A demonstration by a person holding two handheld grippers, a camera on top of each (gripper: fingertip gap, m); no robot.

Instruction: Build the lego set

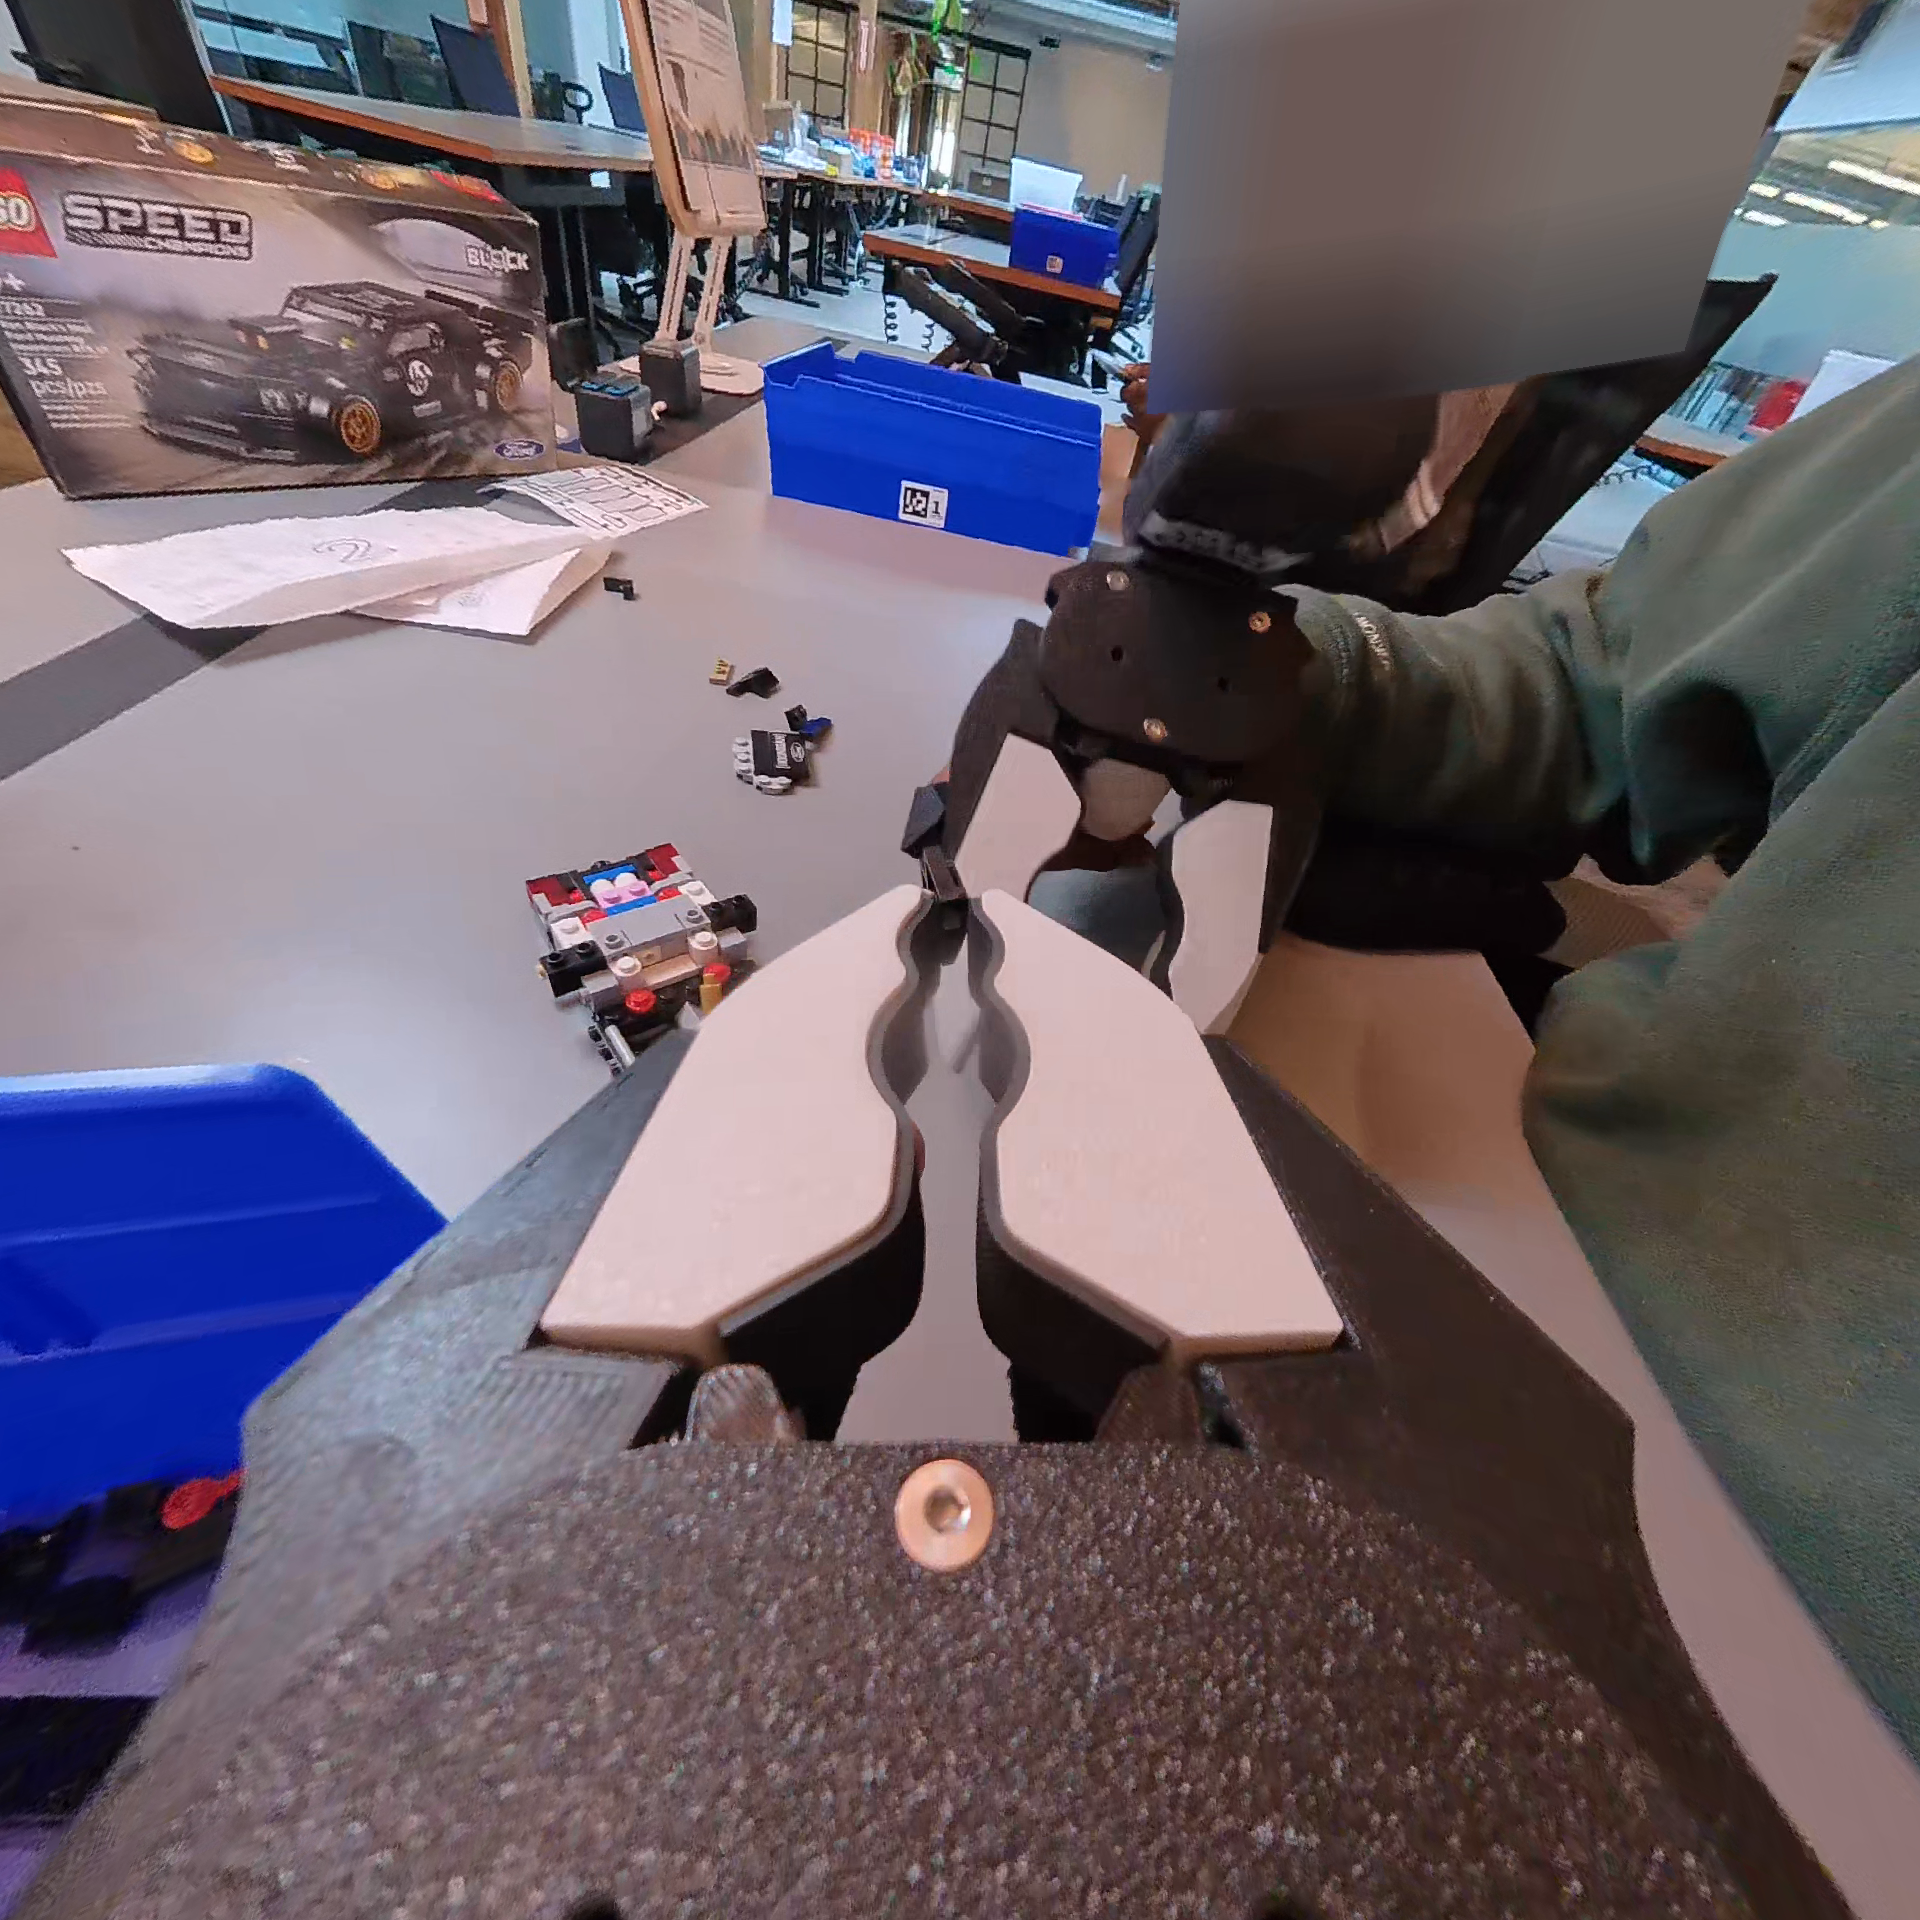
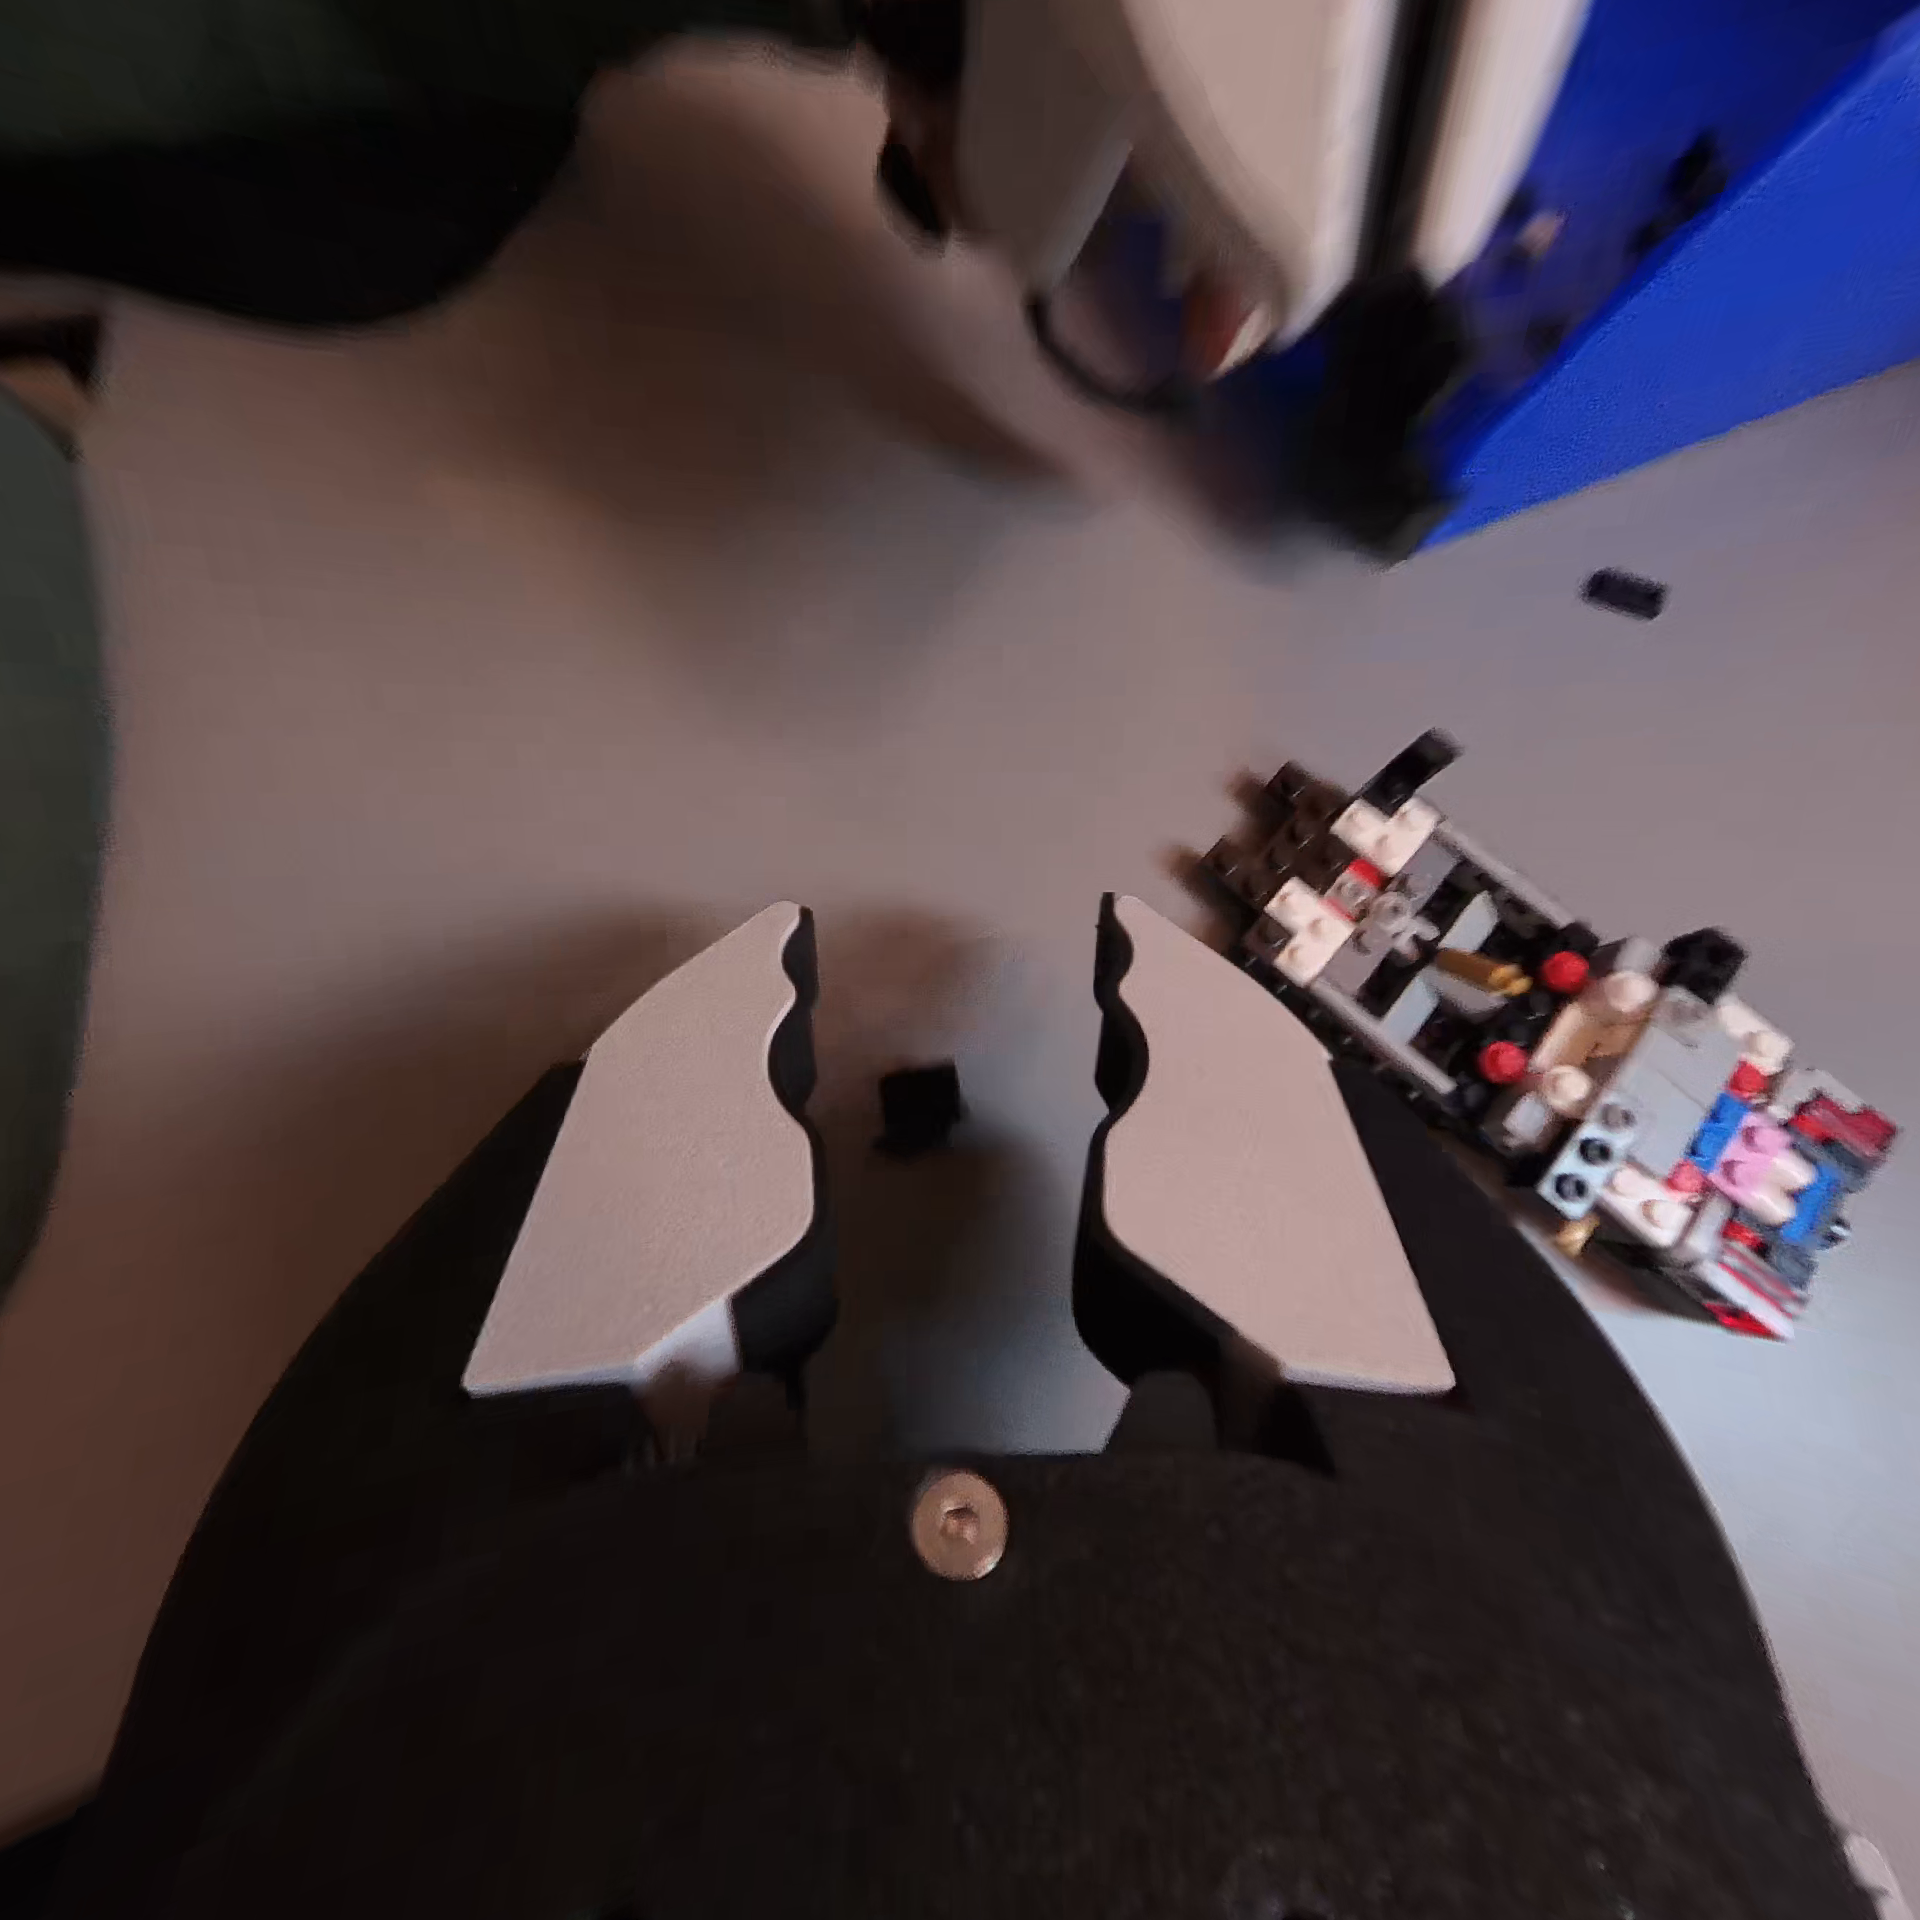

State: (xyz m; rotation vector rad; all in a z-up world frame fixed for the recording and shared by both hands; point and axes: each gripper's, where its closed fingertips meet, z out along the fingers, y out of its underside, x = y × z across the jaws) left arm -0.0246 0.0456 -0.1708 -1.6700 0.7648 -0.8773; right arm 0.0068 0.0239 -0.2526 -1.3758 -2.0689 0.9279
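Blue bin, lower left of left wrist view: I see a blue bin at the frame's edge with dark and red pieces in its bottom, which reads to me as loose stock kept close to hand.

Printed box, upper left: a black car-kit box stands at the back of the bench, with white paper sheets spread flat in front of it, likely laid out for reference.

Brick build, centre left: the part-built brick model sits on the bench just left of my left gripper's tips, studs up.

Loose bits, centre: a few small dark pieces lie scattered beyond the model.

Left gripper: my jaws are nearly together and pinch a small black piece at the very tips, raised off the bench; I judge it held out toward the other gripper.

Second bin, upper centre: another blue bin stands farther back.

Right gripper, seen from the left wrist view: it hangs right of centre, pointing down, one finger just beside the pinched piece.

Right gripper, own view: the jaws stand wide apart, gripping nothing; a small black brick appears between them, and the blur leaves me unsure whether it touches anything. The model lies at the right of that frame.
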